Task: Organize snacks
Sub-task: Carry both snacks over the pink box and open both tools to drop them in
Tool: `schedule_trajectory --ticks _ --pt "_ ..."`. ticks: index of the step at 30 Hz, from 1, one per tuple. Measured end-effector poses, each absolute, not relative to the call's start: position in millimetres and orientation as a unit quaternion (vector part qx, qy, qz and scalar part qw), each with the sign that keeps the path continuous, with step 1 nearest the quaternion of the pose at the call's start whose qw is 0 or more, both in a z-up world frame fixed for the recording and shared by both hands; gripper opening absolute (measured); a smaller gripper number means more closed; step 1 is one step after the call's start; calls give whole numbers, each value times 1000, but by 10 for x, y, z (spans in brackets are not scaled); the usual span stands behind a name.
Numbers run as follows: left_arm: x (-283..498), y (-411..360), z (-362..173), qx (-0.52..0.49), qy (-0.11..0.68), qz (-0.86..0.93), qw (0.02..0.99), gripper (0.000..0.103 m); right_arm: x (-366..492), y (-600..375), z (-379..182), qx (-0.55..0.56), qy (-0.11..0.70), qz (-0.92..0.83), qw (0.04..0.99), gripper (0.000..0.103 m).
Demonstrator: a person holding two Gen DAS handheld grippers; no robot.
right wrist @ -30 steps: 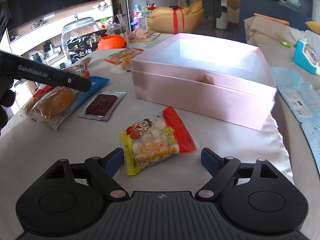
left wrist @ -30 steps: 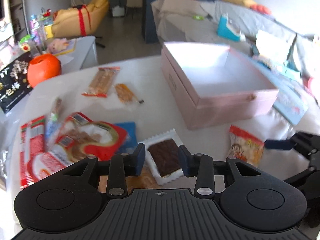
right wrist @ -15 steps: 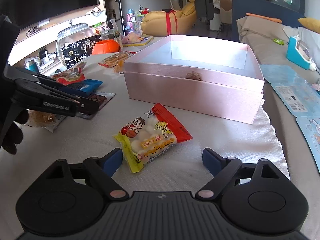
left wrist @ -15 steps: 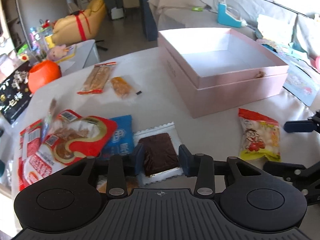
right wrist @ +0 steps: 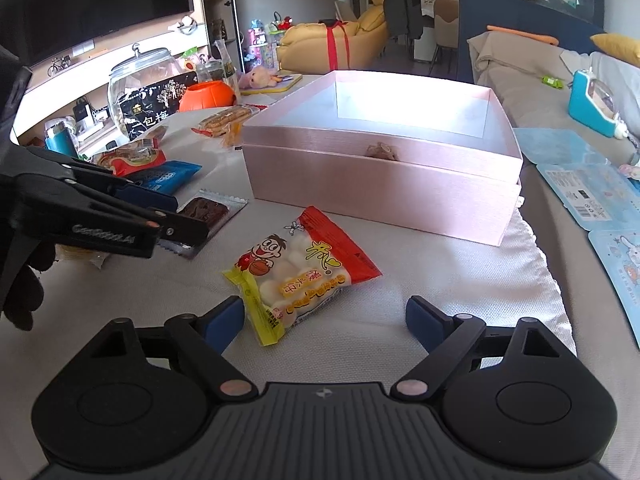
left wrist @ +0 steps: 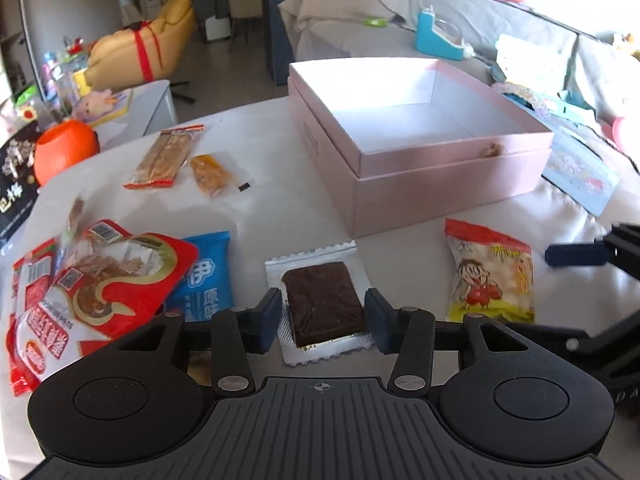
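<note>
**2 grippers lined up on 2 snacks beside the open box**

Left wrist view: the left gripper [left wrist: 324, 316] straddles the brownie packet [left wrist: 322, 302], a dark slab in a clear, silver-edged wrapper lying flat on the table [left wrist: 272, 204]; its jaws are closing, the blue pads flanking the slab, and whether they already press on it I cannot tell; the straddle suits a sideways pinch across the narrow width. Left of it lie the blue packet [left wrist: 208, 276] and the red pouch [left wrist: 108, 280]; further back, the biscuit sleeve [left wrist: 166, 156] and a small orange snack [left wrist: 212, 174]. The pink box [left wrist: 420, 184] stands open and seemingly empty, near enough for a short carry, probably the collecting place.

Right wrist view: the right gripper [right wrist: 325, 322] has its jaws spread wide with nothing clamped; the yellow-and-red candy bag [right wrist: 300, 272] lies just ahead, its near corner between the pads, untouched; the wide opening likely allows for the puffy bag. The pink box [right wrist: 380, 184] sits just behind it.
</note>
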State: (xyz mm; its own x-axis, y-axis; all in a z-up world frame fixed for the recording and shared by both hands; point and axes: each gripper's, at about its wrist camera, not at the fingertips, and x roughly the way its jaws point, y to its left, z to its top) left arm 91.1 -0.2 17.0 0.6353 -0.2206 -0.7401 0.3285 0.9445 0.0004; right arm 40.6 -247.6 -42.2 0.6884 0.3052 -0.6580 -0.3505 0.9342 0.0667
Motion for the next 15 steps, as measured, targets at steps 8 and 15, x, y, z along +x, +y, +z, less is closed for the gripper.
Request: schedule_trajectory --ticks 8,15 --pt "910 -53 148 61 394 -164 902 46 403 -2486 -421 -32 353 174 919 88" --pt "499 -104 154 78 394 -189 896 46 394 -2599 -406 -61 360 118 924 89"
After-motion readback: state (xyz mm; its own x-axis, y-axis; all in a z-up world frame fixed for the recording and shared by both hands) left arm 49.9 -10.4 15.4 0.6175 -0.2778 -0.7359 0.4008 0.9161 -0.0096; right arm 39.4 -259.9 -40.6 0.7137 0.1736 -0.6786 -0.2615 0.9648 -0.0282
